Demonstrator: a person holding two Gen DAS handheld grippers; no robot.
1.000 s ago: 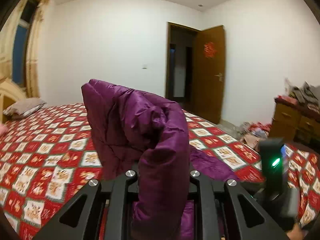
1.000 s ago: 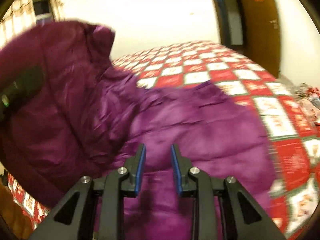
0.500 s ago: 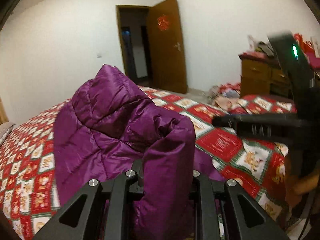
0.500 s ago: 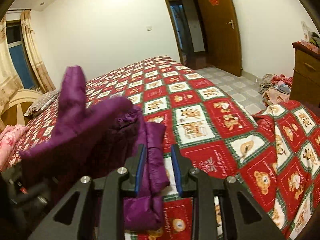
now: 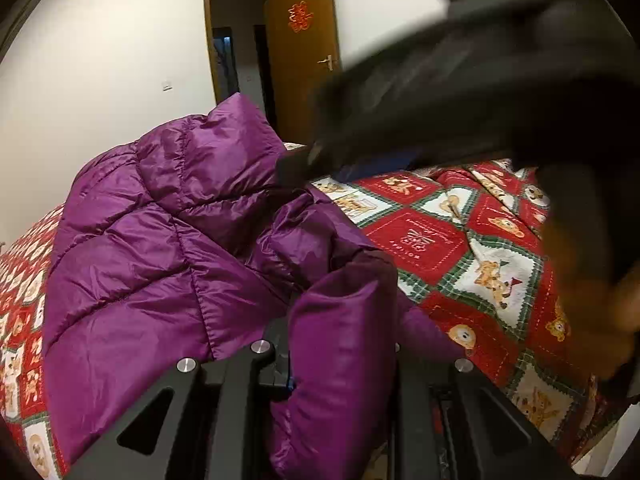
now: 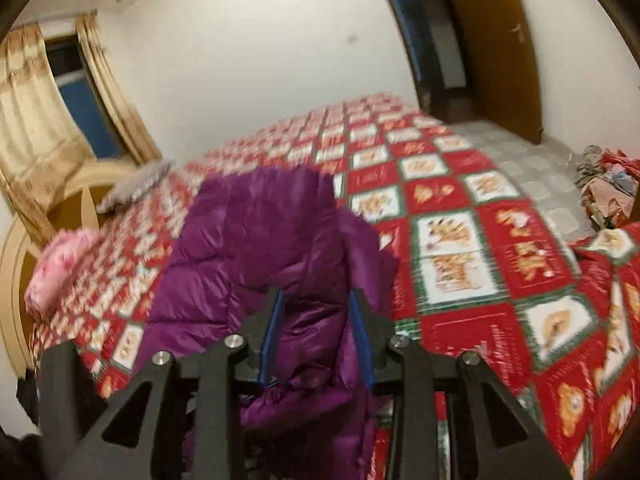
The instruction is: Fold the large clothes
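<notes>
A purple quilted down jacket [image 5: 160, 248] lies bunched on the bed's red patchwork quilt [image 5: 432, 236]. My left gripper [image 5: 340, 356] is shut on a thick fold of the jacket, which hides its fingertips. My right gripper [image 5: 460, 92] crosses the left wrist view's upper right, dark and blurred, above the jacket. In the right wrist view the right gripper [image 6: 316, 340] is open, its blue pads [image 6: 272, 332] apart, with the jacket [image 6: 260, 248] below and beyond them. Nothing is clamped between the pads.
The bed [image 6: 460, 216] fills most of both views. A pink pillow [image 6: 60, 260] and a grey pillow [image 6: 136, 184] lie by the headboard. A wooden door [image 5: 300, 52] stands open. Clothes [image 6: 608, 192] are piled on the tiled floor to the right.
The left gripper has lowered the held fold towards the bed. The right gripper has swung over and above the jacket, close to the left camera, and stays open.
</notes>
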